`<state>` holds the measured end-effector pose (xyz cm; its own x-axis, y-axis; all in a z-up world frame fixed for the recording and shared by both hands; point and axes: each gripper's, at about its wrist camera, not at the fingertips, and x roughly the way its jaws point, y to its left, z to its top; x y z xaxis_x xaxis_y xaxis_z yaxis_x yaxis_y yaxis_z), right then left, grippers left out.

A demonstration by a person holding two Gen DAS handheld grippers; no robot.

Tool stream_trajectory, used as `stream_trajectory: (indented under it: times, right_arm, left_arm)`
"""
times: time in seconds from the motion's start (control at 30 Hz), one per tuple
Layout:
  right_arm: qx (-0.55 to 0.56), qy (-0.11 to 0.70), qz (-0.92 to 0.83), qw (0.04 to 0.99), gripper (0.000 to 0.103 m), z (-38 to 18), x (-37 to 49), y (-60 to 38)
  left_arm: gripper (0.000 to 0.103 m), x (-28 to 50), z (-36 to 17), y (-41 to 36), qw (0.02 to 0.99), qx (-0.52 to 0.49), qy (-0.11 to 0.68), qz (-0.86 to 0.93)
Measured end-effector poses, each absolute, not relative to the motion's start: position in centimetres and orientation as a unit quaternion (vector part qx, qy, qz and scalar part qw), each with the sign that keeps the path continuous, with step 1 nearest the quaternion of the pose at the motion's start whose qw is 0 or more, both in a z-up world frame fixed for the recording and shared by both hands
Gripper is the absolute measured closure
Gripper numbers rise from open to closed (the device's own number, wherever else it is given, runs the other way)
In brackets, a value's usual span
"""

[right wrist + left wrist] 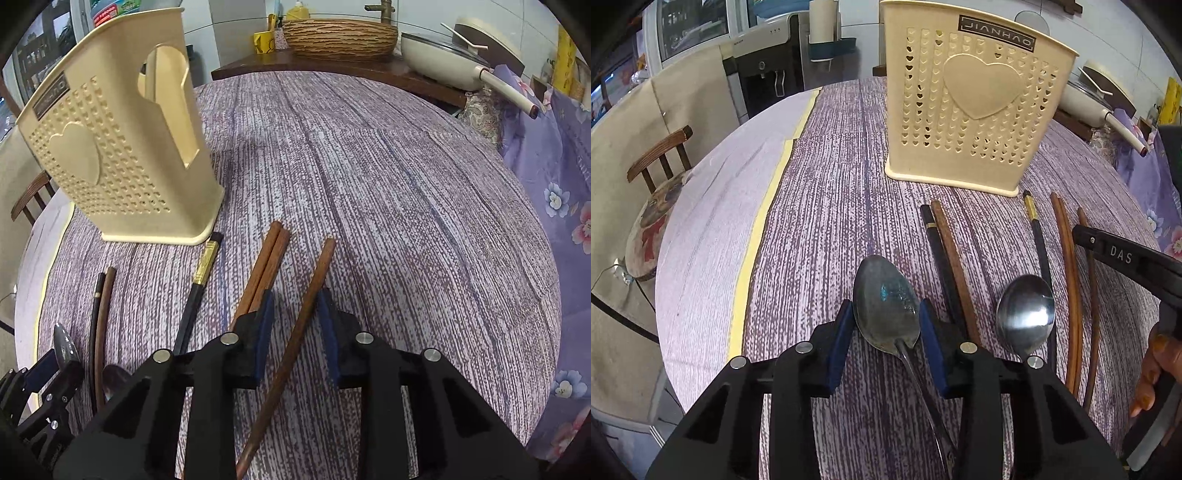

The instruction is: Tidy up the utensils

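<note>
My left gripper (pixel 886 317) tilts steeply down at the table (pixel 827 206), its blue pads (pixel 932 343) pinching the bowl of a dull spoon (pixel 886 299); the spoon's handle runs back under the gripper and out of sight. My right gripper (pixel 295 314) tilts down likewise, its fingers (pixel 264 332) standing apart around a single brown chopstick (pixel 295 332); I cannot tell whether the pads touch it. Just outside its left finger lies a brown pair (pixel 266 262). Beyond both grippers stands the cream holder (pixel 971 110). A shiny spoon (pixel 1027 314) lies right of my left fingers, its handle hidden.
</note>
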<state>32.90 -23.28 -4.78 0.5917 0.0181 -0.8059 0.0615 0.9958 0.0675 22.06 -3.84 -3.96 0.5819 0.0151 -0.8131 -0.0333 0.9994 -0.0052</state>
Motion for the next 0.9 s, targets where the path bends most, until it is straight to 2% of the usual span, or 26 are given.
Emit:
stream_trajectory:
  times: [0.27,0.6,0.9]
  right_arm:
    - [0.068,0.448,-0.022,0.891,0.093,-4.9,33.2,-24.1]
    - [0.105,0.448,-0.009,0.888,0.095,-5.0,33.5,-25.1]
    - [0.144,0.411,0.015,0.9,0.095,-3.2,32.1,-26.0]
  left_arm:
    - [0.067,22.9,-3.9,-4.2,0.887,-0.001,0.461,0.0]
    - [0.067,23.7,-3.0,-3.8,0.893,-0.015,0.449,-0.025]
    - [0.067,23.3,-0.4,-2.5,0.922,-0.039,0.382,-0.047]
